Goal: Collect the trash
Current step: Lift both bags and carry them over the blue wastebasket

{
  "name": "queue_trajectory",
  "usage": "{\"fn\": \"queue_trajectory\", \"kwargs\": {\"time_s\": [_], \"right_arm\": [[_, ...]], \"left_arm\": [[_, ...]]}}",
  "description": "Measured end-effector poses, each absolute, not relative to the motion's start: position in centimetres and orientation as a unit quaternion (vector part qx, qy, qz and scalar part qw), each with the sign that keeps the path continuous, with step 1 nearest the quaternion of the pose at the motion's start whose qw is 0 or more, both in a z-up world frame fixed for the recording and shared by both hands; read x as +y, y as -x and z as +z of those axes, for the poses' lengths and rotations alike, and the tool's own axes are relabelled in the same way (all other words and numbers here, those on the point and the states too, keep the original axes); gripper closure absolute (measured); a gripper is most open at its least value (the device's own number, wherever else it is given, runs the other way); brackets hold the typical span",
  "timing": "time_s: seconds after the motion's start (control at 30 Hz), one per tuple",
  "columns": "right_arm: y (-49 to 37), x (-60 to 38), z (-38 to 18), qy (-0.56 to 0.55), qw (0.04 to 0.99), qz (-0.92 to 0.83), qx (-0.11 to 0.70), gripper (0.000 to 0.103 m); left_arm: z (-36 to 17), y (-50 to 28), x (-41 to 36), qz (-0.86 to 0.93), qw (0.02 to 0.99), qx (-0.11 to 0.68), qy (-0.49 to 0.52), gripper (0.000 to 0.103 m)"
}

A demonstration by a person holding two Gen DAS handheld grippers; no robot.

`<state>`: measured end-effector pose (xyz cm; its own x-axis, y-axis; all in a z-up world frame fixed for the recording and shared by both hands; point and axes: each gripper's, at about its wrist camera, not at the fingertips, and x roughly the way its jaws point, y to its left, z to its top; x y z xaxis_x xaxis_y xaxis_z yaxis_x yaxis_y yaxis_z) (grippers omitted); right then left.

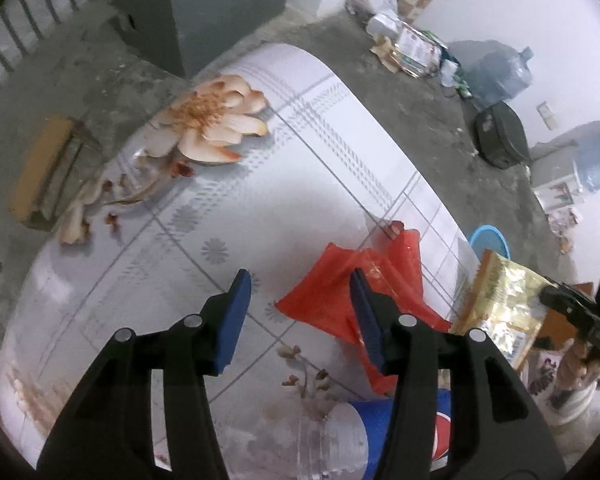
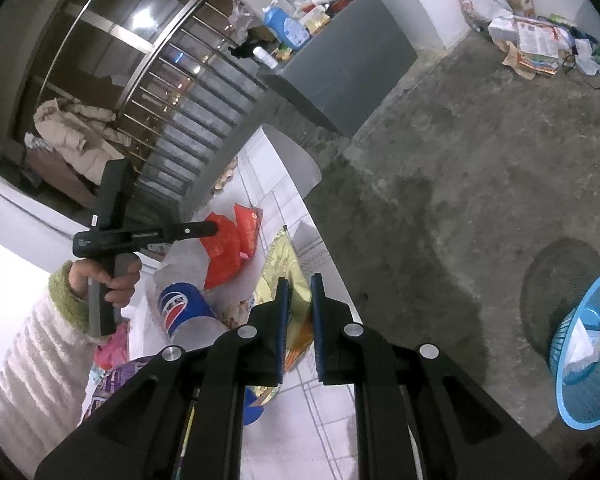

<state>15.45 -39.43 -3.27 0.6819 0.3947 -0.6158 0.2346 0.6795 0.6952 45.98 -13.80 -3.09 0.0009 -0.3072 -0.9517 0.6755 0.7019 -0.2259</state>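
From the left wrist view, the left hand-held gripper (image 1: 300, 312) points down at the table (image 1: 340, 128), which wears a white cloth printed with flowers. Its blue pads stand apart with nothing between them; only bare cloth shows in the gap. The red plastic bag (image 1: 328, 296) lies crumpled just beside and partly behind the right-hand pad, near the table's edge. A gold snack packet (image 1: 500, 304) sits at that edge beyond the bag, with the right hand-held gripper (image 1: 576, 312) at it. A clear bottle with a blue label (image 1: 364, 432) lies on its side under the fingers, at the near edge.

From the right wrist view, the right hand-held gripper (image 2: 300, 300) is clamped on the gold snack packet (image 2: 288, 264), its pads close together with the packet's edge pinched between them. Beyond it, the left hand-held gripper (image 2: 210, 229), held in a hand (image 2: 108, 280), reaches to the red plastic bag (image 2: 224, 248). A blue basket (image 2: 588, 352) lies on the concrete floor (image 2: 460, 160), well apart from the table.
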Motion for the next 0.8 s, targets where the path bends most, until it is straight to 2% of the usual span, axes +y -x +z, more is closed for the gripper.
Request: {"fn": "queue_trajectory", "kwargs": {"time_s": [0.07,0.1,0.2,0.47,0.8], "right_arm": [[-15.9,-39.4,-3.7,-0.399,0.824,0.048,0.399,0.092],[-16.1,-39.4,-4.0,-0.401,0.822,0.048,0.401,0.092],[-16.5,-39.2,-4.6,-0.405,0.819,0.048,0.404,0.092],[-16.1,-39.1,-4.1,-0.408,0.822,0.041,0.396,0.092],[-8.4,-43.6,-1.3,-0.426,0.839,-0.016,0.337,0.092]], "left_arm": [[-3.5,-45.8,-13.9,-0.367,0.684,0.610,-0.155,0.059],[-3.7,-45.7,-13.9,-0.374,0.680,0.611,-0.156,0.068],[-4.0,-45.6,-14.6,-0.386,0.675,0.607,-0.165,0.084],[-2.7,-43.8,-15.3,-0.414,0.684,0.575,-0.173,0.092],[4.9,-36.8,-19.1,-0.450,0.703,0.516,-0.192,0.094]]}}
